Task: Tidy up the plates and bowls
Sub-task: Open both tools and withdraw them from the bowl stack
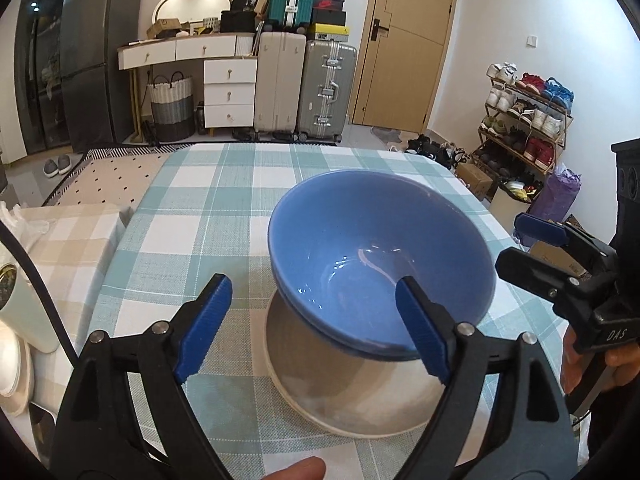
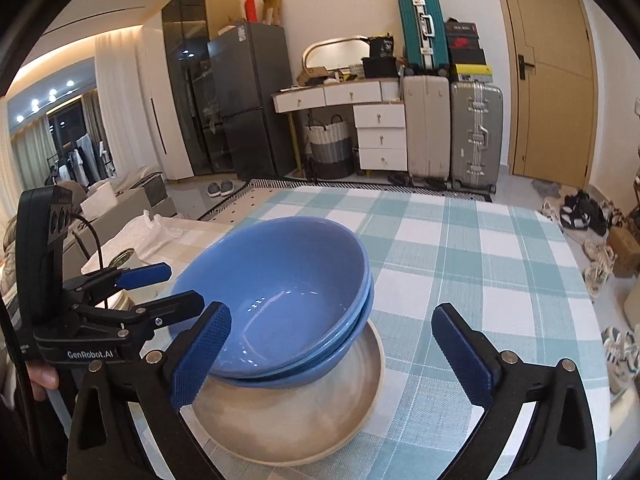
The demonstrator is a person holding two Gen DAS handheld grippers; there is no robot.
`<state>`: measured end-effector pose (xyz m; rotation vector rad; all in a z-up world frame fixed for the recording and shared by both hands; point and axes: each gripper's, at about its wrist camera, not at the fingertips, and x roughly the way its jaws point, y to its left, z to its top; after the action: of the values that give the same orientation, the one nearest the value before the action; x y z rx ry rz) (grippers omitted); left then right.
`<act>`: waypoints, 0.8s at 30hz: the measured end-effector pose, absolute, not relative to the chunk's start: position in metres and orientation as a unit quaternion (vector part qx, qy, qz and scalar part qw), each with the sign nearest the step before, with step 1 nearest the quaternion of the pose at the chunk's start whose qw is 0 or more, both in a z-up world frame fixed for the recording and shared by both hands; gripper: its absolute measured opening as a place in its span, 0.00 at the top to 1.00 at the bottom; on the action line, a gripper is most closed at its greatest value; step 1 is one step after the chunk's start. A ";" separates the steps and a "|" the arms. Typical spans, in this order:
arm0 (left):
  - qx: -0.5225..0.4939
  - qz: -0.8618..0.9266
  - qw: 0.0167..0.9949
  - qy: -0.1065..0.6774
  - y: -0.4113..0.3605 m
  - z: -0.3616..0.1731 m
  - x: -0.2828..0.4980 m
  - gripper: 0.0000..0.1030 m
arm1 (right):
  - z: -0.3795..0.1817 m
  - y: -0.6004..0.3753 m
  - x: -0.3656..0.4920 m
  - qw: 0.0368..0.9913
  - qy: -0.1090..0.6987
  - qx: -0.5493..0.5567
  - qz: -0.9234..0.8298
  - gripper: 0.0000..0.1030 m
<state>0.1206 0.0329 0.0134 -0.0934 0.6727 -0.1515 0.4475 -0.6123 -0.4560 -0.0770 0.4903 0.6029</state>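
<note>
Two blue bowls (image 2: 276,300) sit nested one inside the other, tilted, resting in a shallow beige plate (image 2: 320,412) on the counter (image 2: 480,248), which is covered in a teal and white checked cloth. The upper bowl is glossy, lit with small reflections at its bottom, and holds nothing; the plate's bare surface looks matte and mottled, with a pale rim.

The left gripper (image 1: 312,328) has its jaws spread wide, one blue ribbed pad over the cloth beside the bowls and the other in front of the bowl's near rim; it grips nothing. The right gripper (image 2: 332,352) is also wide open and empty, one pad just in front of the bowls, the other over the cloth beside the plate. Seen from the right, the left tool's body reads "GenRobot.AI"; from the left, the right tool shows "DAS".

Beyond the bowls, across the floor, stand a grey suitcase (image 1: 326,90) and a beige suitcase (image 1: 280,84), with a teal one stacked above, beside white drawers (image 1: 229,94).
</note>
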 end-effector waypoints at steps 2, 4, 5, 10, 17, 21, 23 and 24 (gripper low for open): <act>-0.044 -0.075 0.943 0.320 0.034 0.018 0.110 0.06 | -0.454 -0.613 0.438 0.927 0.224 -0.045 0.298 0.01; -0.046 -0.076 0.948 0.306 0.036 0.022 0.098 0.02 | -0.452 -0.615 0.427 0.929 0.208 -0.052 0.303 0.01; -0.045 -0.077 0.949 0.303 0.038 0.023 0.093 0.02 | -0.451 -0.616 0.422 0.929 0.201 -0.051 0.307 0.01; -0.025 -0.075 0.953 0.291 0.040 0.024 0.068 0.02 | -0.449 -0.619 0.400 0.928 0.177 -0.063 0.322 0.01; -0.010 -0.066 0.964 0.256 0.040 0.025 0.030 0.02 | -0.454 -0.625 0.374 0.926 0.151 -0.071 0.340 0.01; -0.004 -0.067 0.971 0.231 0.036 0.028 0.015 0.02 | -0.458 -0.629 0.362 0.929 0.135 -0.073 0.338 0.01; -0.003 -0.069 0.973 0.221 0.036 0.029 0.007 0.02 | -0.460 -0.632 0.358 0.929 0.136 -0.070 0.338 0.01; -0.001 -0.069 0.974 0.217 0.035 0.030 0.005 0.02 | -0.463 -0.633 0.356 0.930 0.132 -0.068 0.335 0.01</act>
<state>0.0049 0.0346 0.0303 -0.0025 0.4371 -0.1385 0.3556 -0.6328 -0.4627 -0.1385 0.2712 0.6857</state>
